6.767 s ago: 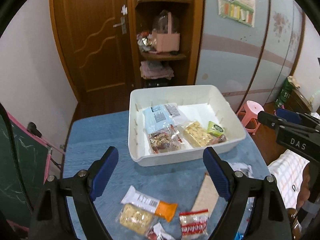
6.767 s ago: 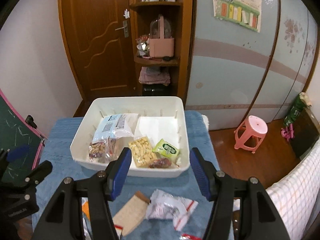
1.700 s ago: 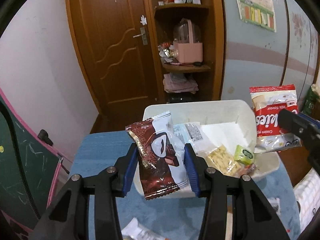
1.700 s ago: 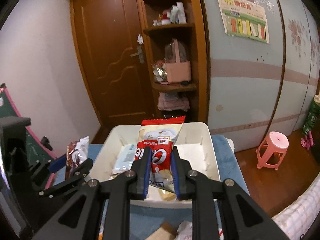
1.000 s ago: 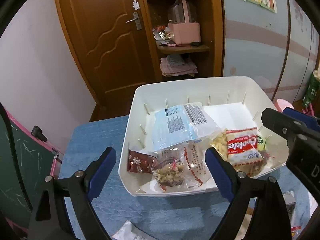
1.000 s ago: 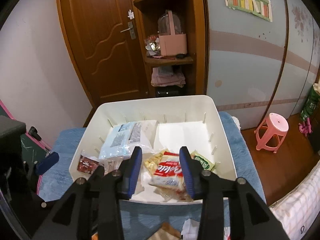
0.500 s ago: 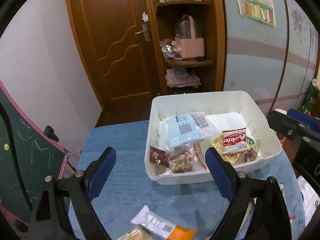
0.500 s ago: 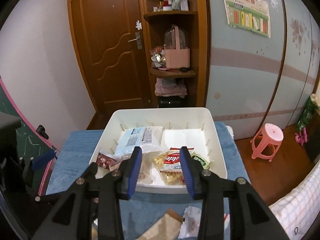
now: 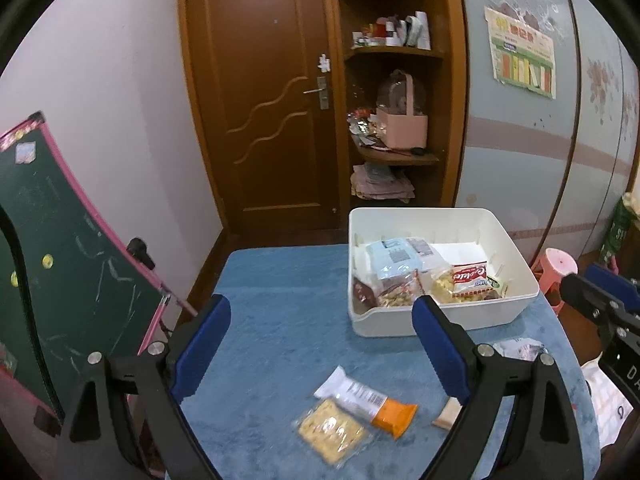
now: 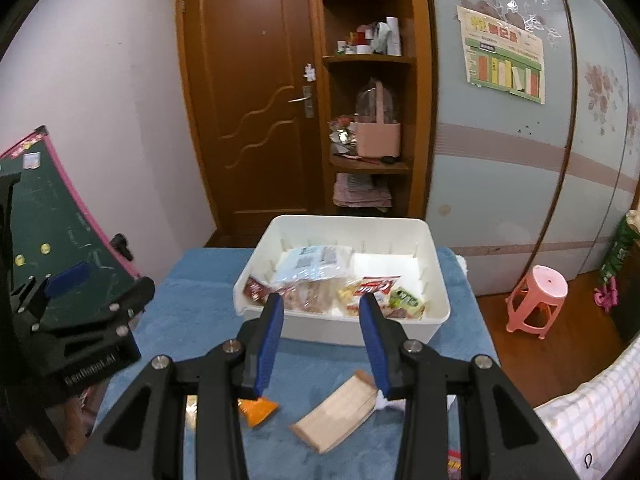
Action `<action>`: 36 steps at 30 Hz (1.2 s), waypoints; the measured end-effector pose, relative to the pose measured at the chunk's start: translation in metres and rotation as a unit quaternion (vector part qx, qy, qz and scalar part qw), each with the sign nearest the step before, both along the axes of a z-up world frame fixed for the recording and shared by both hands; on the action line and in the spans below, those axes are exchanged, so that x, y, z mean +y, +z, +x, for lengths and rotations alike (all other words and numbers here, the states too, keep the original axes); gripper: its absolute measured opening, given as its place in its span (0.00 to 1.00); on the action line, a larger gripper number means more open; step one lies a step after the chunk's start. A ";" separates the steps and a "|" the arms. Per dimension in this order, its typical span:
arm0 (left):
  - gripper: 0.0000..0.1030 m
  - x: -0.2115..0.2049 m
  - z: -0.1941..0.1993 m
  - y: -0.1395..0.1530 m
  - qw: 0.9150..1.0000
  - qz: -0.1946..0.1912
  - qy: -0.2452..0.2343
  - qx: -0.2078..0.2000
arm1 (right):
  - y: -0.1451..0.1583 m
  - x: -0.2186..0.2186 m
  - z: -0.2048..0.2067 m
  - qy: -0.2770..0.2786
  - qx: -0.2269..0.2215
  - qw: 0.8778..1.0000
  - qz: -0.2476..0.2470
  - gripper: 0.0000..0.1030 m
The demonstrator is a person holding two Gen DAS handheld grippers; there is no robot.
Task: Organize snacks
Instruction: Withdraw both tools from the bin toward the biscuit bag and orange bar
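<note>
With both grippers, left [image 9: 320,350] and right [image 10: 321,344], held open and empty, the cracker pack [image 9: 331,431] at 6 o'clock of the bin [image 9: 516,256] is judged light, crinkly, fragile, best pinched by its sealed edge.

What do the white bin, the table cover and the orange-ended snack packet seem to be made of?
White bin: likely moulded plastic, smooth, slightly glossy walls with rounded corners.
Table cover: seemingly a blue fabric, matt with a fuzzy, streaked nap.
Orange-ended snack packet: probably thin plastic film, shiny, with a crimped end.
</note>
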State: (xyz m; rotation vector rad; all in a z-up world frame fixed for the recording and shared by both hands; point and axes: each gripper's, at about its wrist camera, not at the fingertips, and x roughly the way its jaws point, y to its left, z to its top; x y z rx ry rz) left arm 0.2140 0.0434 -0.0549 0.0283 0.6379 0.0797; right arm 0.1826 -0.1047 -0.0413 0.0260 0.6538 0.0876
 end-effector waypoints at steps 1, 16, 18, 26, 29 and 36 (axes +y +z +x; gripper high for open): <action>0.90 0.004 -0.006 0.001 1.000 -0.005 0.003 -0.001 | 0.000 0.001 -0.005 0.004 0.000 1.000 0.003 0.39; 0.91 0.037 -0.022 -0.095 0.993 -0.028 0.032 0.114 | -0.069 0.036 -0.007 0.082 0.085 0.993 0.011 0.39; 0.91 0.042 -0.018 -0.114 0.989 -0.036 0.044 0.136 | -0.086 0.043 0.000 0.093 0.099 0.991 -0.004 0.39; 0.90 0.054 0.006 -0.172 0.970 -0.107 0.060 0.208 | -0.151 0.060 0.026 0.148 0.170 0.973 -0.042 0.39; 0.90 0.053 0.014 -0.183 0.966 -0.121 0.059 0.221 | -0.166 0.066 0.030 0.164 0.180 0.968 -0.059 0.39; 0.90 0.039 0.026 -0.200 0.962 -0.132 0.041 0.236 | -0.182 0.073 0.030 0.192 0.191 0.960 -0.071 0.39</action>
